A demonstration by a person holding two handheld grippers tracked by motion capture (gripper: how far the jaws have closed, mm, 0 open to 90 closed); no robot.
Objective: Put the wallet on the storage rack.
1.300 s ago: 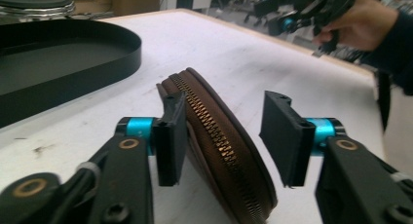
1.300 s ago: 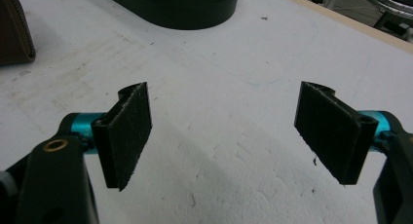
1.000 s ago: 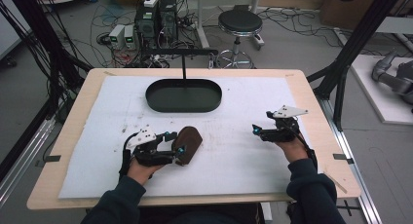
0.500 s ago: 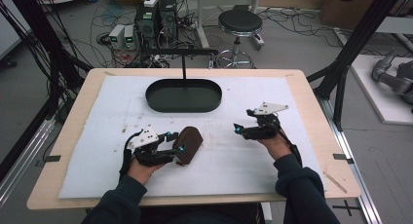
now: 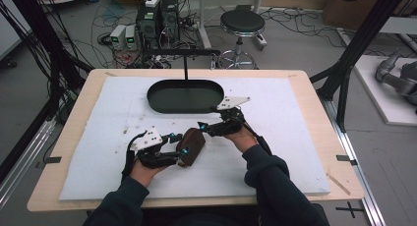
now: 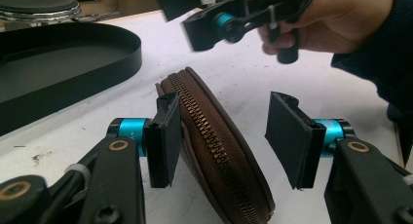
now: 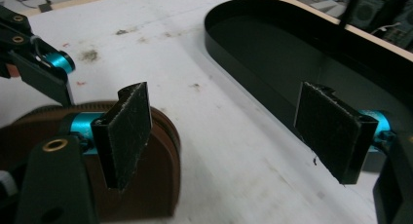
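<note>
Standing on its edge with the zipper up, the brown zip pouch (image 6: 214, 151) is seen between the pads of the left gripper (image 6: 229, 139), near the middle of the white mat (image 5: 295, 152). One pad (image 6: 165, 136) is pressed flat against the pouch's side, while the other pad is kept clear of it with a gap showing, so the jaws are about half open and nothing is actually clamped. They've just been closing in, with the pouch sat between them. In the high view this gripper (image 5: 181, 147) is found at about 7 o'clock from the mat's middle.

The right gripper (image 5: 201, 127) is held at roughly 1 o'clock from the pouch (image 5: 191, 146), just beside its far end. In the right gripper view its jaws (image 7: 234, 136) are spread wide with only mat between them, and whether the nearer pad touches the pouch behind it can't be told.

A black oval tray (image 5: 162, 100) is placed at 12 o'clock on the mat, well apart from the pouch. The mat is a bit stained and is laid over a wooden table (image 5: 324, 113). Behind the table, a round stool (image 5: 242, 23), some electronics boxes (image 5: 157, 14) and lots of cables on the floor can be made out.
</note>
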